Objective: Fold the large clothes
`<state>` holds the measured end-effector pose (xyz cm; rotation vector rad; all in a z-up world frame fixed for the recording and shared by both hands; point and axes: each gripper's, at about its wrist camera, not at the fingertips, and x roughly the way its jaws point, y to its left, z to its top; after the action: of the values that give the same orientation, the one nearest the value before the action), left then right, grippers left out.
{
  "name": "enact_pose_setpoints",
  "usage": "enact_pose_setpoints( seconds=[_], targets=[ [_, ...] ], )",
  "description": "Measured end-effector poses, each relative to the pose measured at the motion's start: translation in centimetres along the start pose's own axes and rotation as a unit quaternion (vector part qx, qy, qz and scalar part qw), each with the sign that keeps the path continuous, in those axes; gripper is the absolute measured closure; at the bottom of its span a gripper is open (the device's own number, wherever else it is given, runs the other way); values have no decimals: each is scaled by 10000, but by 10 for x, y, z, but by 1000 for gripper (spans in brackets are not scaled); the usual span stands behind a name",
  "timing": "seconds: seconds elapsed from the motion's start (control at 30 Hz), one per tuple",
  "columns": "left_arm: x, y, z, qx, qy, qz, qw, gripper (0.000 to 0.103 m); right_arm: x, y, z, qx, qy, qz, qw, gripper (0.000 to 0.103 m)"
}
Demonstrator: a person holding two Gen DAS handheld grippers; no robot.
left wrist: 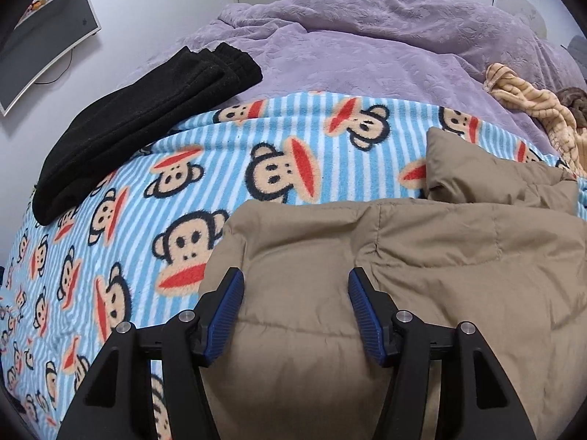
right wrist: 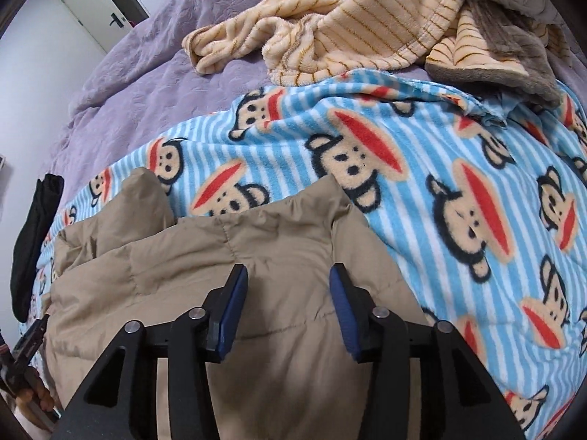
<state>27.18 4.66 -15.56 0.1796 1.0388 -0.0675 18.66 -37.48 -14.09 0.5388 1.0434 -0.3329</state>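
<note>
Both claws spread wide above the tan padded jacket, gripping nothing.

We hold the left claw (left wrist: 295, 286) and right claw (right wrist: 288, 280) over the tan jacket (left wrist: 385, 293), which lies on the monkey-print blanket (left wrist: 227, 154) on the bed; farther off lie a folded black garment (left wrist: 146, 110) and a striped beige blanket (right wrist: 348, 29).

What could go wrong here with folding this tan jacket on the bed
1. Both the left gripper and right gripper are open over the puffy tan jacket; a shallow pinch may catch only the top layer, and the slick shell could slip out.
2. The jacket lies on a loose monkey blanket, so a deep grasp might snag it too.
3. The striped fleece nearby could get dragged along.
</note>
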Motion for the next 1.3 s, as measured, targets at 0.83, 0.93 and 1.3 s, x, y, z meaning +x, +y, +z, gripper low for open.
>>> enact_pose_setpoints(
  seconds=[0.83,0.93,1.3],
  targets=[
    [-79,-2,-109,-314,742,-397,9960,0,-79,-36,-155,1091,622,840,9885,24],
    [-78,-1,-115,-351,837,-435,9949,0,-76,-44,-165,1328,682,920,9845,23],
    [-74,-1,-124,-346,950,-447,9939,0,-51,-58,-175,1989,861,1551,9638,14]
  ],
)
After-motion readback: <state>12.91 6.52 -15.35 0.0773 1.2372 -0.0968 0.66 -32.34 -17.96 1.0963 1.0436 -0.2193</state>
